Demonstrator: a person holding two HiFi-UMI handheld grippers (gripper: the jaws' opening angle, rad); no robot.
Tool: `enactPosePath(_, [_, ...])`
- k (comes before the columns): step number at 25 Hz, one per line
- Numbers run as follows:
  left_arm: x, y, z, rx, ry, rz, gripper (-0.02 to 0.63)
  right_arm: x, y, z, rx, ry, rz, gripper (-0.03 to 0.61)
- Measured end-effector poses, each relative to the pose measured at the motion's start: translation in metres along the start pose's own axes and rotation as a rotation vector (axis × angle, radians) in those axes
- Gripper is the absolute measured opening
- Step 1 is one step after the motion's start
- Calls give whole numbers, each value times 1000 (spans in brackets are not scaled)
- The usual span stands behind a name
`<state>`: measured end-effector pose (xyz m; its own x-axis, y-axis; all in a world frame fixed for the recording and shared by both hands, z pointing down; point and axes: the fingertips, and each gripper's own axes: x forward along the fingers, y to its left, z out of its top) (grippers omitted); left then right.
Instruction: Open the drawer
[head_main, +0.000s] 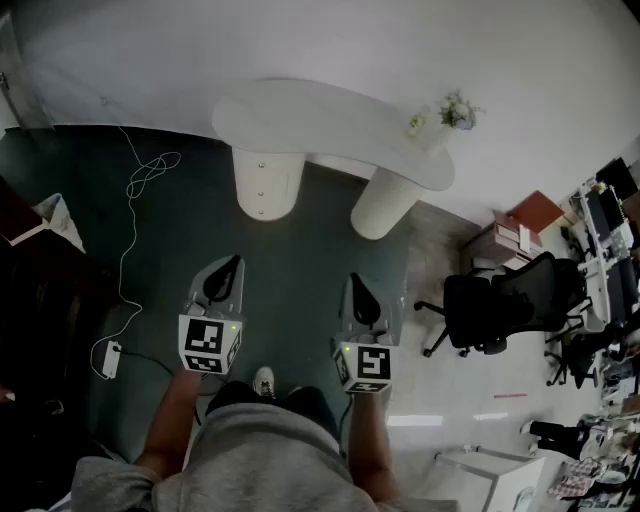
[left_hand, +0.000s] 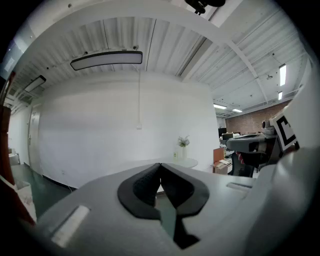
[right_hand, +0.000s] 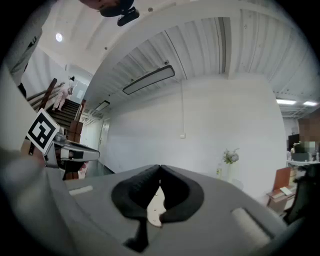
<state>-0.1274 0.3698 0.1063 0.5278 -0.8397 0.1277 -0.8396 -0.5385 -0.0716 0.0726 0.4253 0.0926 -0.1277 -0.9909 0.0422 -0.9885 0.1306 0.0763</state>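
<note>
A white curved table (head_main: 330, 125) stands on two round pedestals by the far wall. The left pedestal (head_main: 266, 180) has small knobs down its front, like a stack of drawers; all look closed. In the right gripper view a strip of that pedestal (right_hand: 155, 207) shows through the gap under the jaws. My left gripper (head_main: 235, 262) and right gripper (head_main: 357, 282) hang side by side over the dark green floor, well short of the table. Each one points level toward it. Both are shut, the pads meet at the tips and hold nothing (left_hand: 160, 165) (right_hand: 160, 167).
A vase of flowers (head_main: 455, 110) stands on the table's right end. A black office chair (head_main: 500, 300) and a low cabinet with boxes (head_main: 515, 235) are to the right. A white cable (head_main: 140, 190) runs over the floor to an adapter (head_main: 112, 358) at the left.
</note>
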Motion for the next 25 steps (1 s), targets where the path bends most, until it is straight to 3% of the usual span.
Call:
enactPosePath(17, [14,5,-5,-4,3,-32,9,5,-3,-10,2,25,-37,3])
enactPosePath(25, [36,12,-11,-8,21,-15,9,32,-10,-17,8,30,-13,3])
